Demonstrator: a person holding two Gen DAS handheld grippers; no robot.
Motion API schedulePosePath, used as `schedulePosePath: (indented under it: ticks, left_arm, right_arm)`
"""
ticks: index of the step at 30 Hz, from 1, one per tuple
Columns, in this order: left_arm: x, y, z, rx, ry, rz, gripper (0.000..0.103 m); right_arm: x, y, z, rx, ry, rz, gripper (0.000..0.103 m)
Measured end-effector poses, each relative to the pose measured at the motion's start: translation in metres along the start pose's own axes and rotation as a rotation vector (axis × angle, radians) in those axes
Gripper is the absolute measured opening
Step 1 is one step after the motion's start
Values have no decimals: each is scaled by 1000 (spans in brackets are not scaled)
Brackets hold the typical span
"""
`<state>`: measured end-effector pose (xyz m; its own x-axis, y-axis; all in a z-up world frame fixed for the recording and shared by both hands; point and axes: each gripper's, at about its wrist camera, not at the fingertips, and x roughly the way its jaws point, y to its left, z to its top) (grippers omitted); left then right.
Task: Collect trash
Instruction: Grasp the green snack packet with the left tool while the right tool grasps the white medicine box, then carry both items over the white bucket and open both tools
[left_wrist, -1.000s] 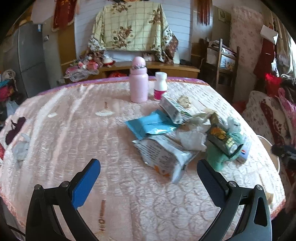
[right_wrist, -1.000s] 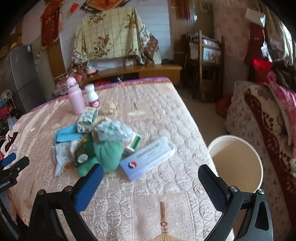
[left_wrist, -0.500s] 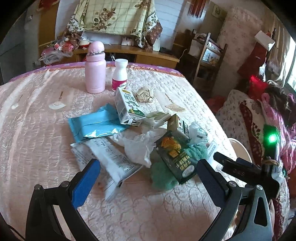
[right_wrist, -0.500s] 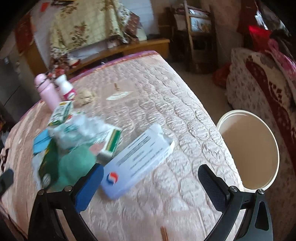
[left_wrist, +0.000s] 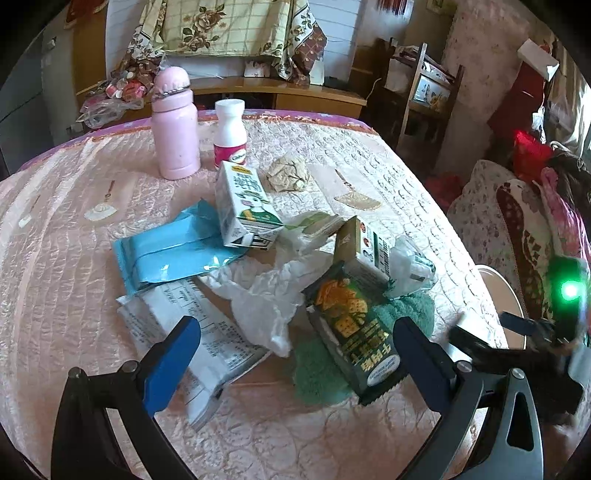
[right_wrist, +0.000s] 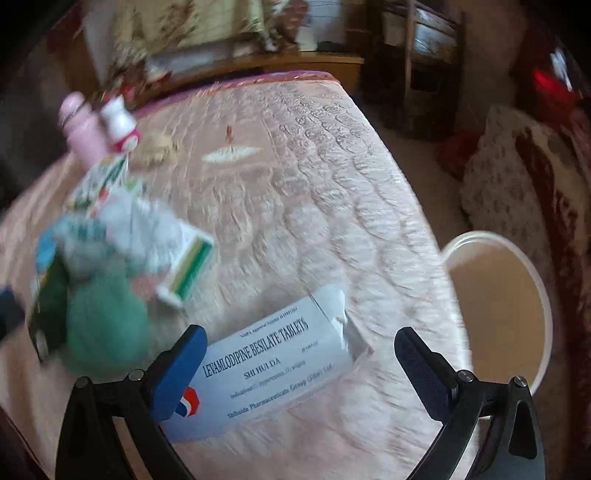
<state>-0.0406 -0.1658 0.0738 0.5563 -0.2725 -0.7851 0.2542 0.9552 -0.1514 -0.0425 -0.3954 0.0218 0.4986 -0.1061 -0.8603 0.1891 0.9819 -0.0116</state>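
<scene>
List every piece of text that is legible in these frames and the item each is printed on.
"LEVAMLODIPINE BESILATE TABLETS": white tablet box between the open right tool's fingers.
"SHI HUI DA": same box, second line.
Smaller lines on that box: blurred.
Print on the dark green cracker packet, milk carton, white pill bottle and printed white bag: unreadable.

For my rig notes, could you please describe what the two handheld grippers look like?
Both the left gripper and the right gripper share one design: black angular arms with silver bolts and slotted cut-outs, tipped with blue finger pads. A green light glows on the right unit.
</scene>
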Motion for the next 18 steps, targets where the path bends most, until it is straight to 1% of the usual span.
schedulePosePath:
  ticks: [1,2,4,5,6,7,8,10,12,14,15,16,18]
  left_arm:
    - [4,-3,1,0,7,-2,103]
    - [8,-4,1,0,13,-4,103]
    - [13,-9,2,-2,19,-8,96]
    - [16,-10,2,-1,27,-9,84]
    - [19,-11,1,0,44,-12,69]
    - [22,-12,0,-4,64,-26,61]
    - [24,-11,0,-11,78,-46,46]
    - [24,-8,-2,-24,83,-73,43]
    - [19,-6,-2,-21,76,-73,33]
    - [13,-5,-4,-14,69,-76,30]
    - [8,-3,-5,-9,66,-82,29]
    - [3,-2,-6,-4,61,-88,28]
    - [-8,2,-7,4,50,-97,27]
  right_arm:
    - [-5,-6,-3,-9,2,-29,102]
    - [-9,-12,-6,-2,2,-40,102]
    - [-16,-19,-11,29,-3,22,102]
    - [-18,-18,-13,42,-2,55,102]
    - [-18,-16,-15,49,-1,75,102]
    - [-18,-13,-16,53,0,73,103]
    - [-18,-11,-21,62,0,69,103]
    - [-13,-11,-26,127,2,86,102]
    - [-7,-9,-30,180,7,115,103]
    - [-6,-1,-29,160,-25,89,91]
    - [-4,6,-26,119,-35,62,79]
    - [-3,10,-23,86,-40,49,72]
    - [-2,17,-17,17,-28,62,72]
